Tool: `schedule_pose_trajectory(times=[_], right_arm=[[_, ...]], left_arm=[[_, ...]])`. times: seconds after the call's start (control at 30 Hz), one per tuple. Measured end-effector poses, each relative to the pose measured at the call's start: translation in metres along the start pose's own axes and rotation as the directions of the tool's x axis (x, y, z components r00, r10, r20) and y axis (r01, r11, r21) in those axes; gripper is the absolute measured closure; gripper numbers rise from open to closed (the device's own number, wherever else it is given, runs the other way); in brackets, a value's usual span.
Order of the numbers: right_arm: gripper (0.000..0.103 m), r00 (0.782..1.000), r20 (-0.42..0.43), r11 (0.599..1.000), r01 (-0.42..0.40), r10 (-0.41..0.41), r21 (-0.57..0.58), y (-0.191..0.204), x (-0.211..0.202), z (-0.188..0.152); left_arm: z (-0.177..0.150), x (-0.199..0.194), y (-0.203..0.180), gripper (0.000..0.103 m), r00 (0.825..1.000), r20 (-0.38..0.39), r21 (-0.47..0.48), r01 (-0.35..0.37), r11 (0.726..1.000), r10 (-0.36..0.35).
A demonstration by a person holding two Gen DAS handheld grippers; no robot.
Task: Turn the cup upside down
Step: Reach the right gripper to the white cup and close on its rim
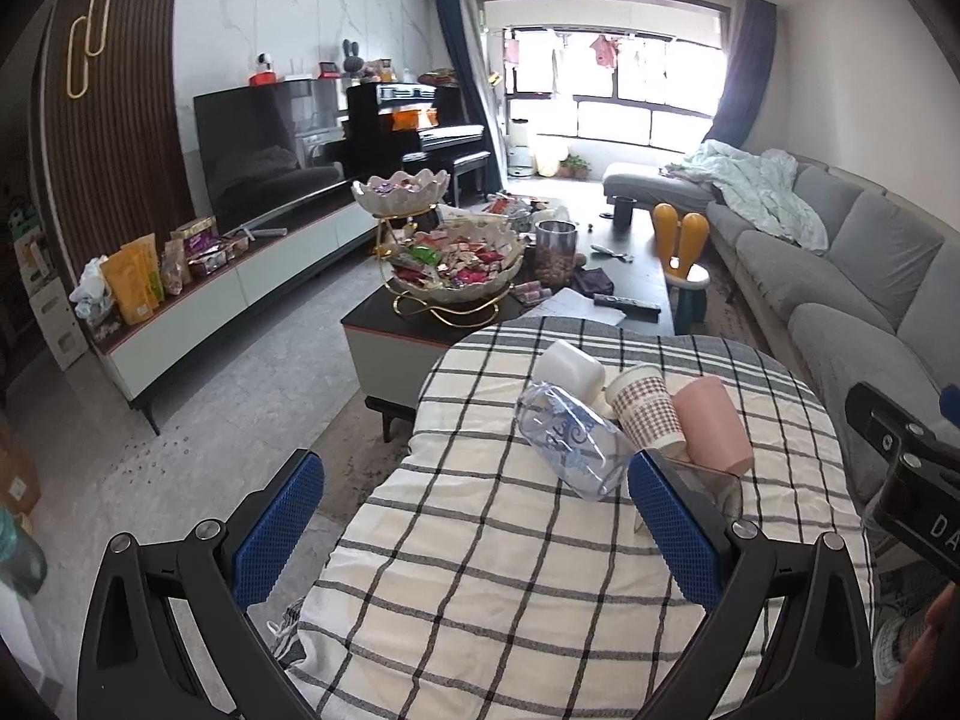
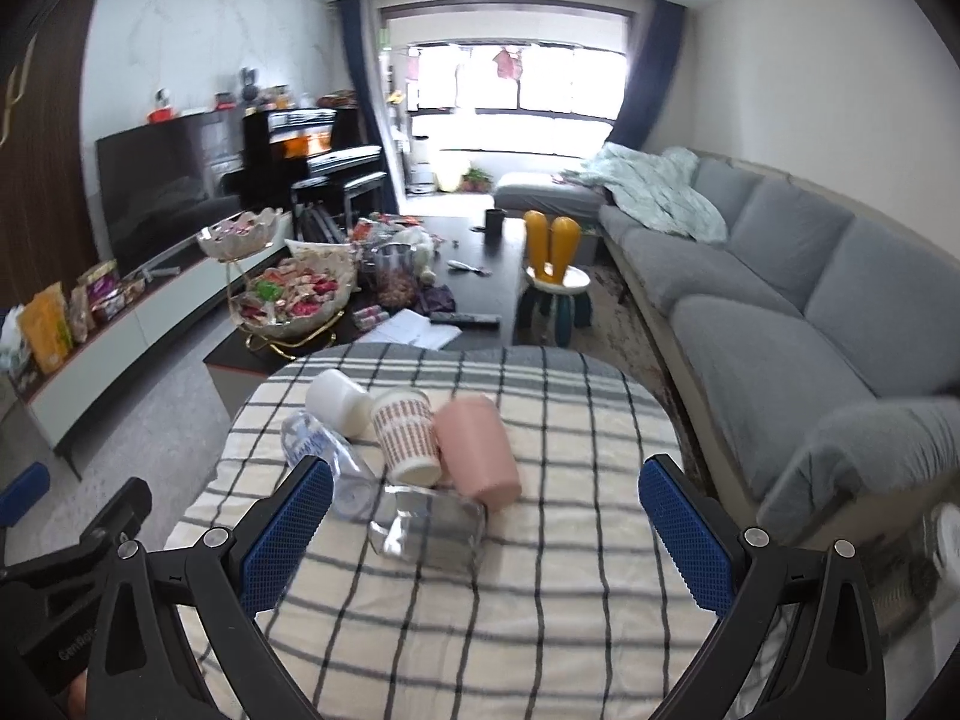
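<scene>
Five cups lie on their sides in a cluster on the checked-cloth counter [image 2: 540, 600]: a white cup [image 2: 337, 401], a checked paper cup [image 2: 407, 437], a pink cup [image 2: 478, 449], a clear printed cup [image 2: 327, 459] and a clear glass tumbler [image 2: 429, 525]. No cup is upside down yet.

Handling, as a judgement: the pink cup looks like light, stiff plastic with a smooth wall that may slip. Grip it across mid-body, not at the rim. The paper cup would crush under a hard squeeze. The tumbler looks heavier, slick and breakable.

Right tool [image 2: 486, 516]: fingers spread wide, holding nothing. The tumbler lies just ahead between the fingers. The pink cup lies at 12 o'clock beyond it, touching the paper cup at its 9 o'clock.

Left tool [image 1: 474, 522]: fingers also spread wide, empty. The cluster sits at its 1 o'clock, the clear printed cup [image 1: 573, 447] nearest.
</scene>
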State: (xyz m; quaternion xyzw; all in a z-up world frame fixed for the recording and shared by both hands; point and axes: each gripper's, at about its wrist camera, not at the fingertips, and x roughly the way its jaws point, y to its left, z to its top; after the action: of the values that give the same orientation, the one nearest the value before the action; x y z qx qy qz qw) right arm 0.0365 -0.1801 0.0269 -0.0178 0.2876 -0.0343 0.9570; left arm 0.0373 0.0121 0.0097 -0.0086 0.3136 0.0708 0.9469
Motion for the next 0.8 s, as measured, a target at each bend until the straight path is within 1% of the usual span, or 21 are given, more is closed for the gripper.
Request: schedule_pose_trajectory(times=[0.07, 0.17, 0.27, 0.33, 0.37, 0.47, 0.5, 0.53, 0.67, 0.73, 0.8], right_arm=[[0.000, 1.000, 0.009, 0.998, -0.027, 0.028, -0.048, 0.008, 0.012, 0.012], [0.000, 0.997, -0.021, 0.990, -0.080, 0.078, -0.119, 0.022, 0.036, 0.030], [0.000, 0.988, -0.087, 0.974, -0.144, 0.131, -0.175, 0.034, 0.070, 0.045], [0.001, 0.975, -0.146, 0.960, -0.193, 0.166, -0.202, 0.043, 0.095, 0.054], [0.001, 0.966, -0.184, 0.951, -0.223, 0.185, -0.214, 0.048, 0.111, 0.059], [0.001, 0.940, -0.258, 0.931, -0.283, 0.221, -0.232, 0.060, 0.144, 0.068], [0.002, 0.929, -0.291, 0.922, -0.303, 0.230, -0.239, 0.065, 0.160, 0.072], [0.002, 0.921, -0.310, 0.918, -0.316, 0.236, -0.239, 0.068, 0.166, 0.071], [0.005, 0.870, -0.422, 0.887, -0.385, 0.257, -0.255, 0.087, 0.219, 0.077], [0.007, 0.849, -0.460, 0.873, -0.410, 0.259, -0.265, 0.097, 0.236, 0.077], [0.010, 0.821, -0.511, 0.856, -0.437, 0.254, -0.276, 0.107, 0.258, 0.075]], left_arm=[[0.004, 0.007, 0.001, 0.000, 1.000, -0.004, -0.030, -0.028, 0.999, 0.028], [0.011, 0.020, 0.000, 0.000, 0.998, -0.009, -0.061, -0.070, 0.996, 0.070], [0.020, 0.039, 0.002, 0.000, 0.994, -0.031, -0.109, -0.103, 0.989, 0.101], [0.024, 0.051, 0.007, 0.000, 0.993, -0.045, -0.142, -0.113, 0.983, 0.108], [0.026, 0.059, 0.008, 0.000, 0.992, -0.056, -0.158, -0.123, 0.980, 0.115], [0.032, 0.081, 0.011, 0.000, 0.988, -0.080, -0.195, -0.148, 0.970, 0.135], [0.033, 0.087, 0.012, 0.000, 0.986, -0.085, -0.202, -0.157, 0.967, 0.142], [0.035, 0.094, 0.012, 0.000, 0.984, -0.092, -0.209, -0.168, 0.963, 0.151], [0.038, 0.120, 0.013, 0.000, 0.977, -0.123, -0.235, -0.202, 0.951, 0.177], [0.039, 0.132, 0.012, 0.000, 0.973, -0.139, -0.243, -0.212, 0.947, 0.183], [0.040, 0.147, 0.012, 0.000, 0.970, -0.159, -0.255, -0.222, 0.941, 0.186]])
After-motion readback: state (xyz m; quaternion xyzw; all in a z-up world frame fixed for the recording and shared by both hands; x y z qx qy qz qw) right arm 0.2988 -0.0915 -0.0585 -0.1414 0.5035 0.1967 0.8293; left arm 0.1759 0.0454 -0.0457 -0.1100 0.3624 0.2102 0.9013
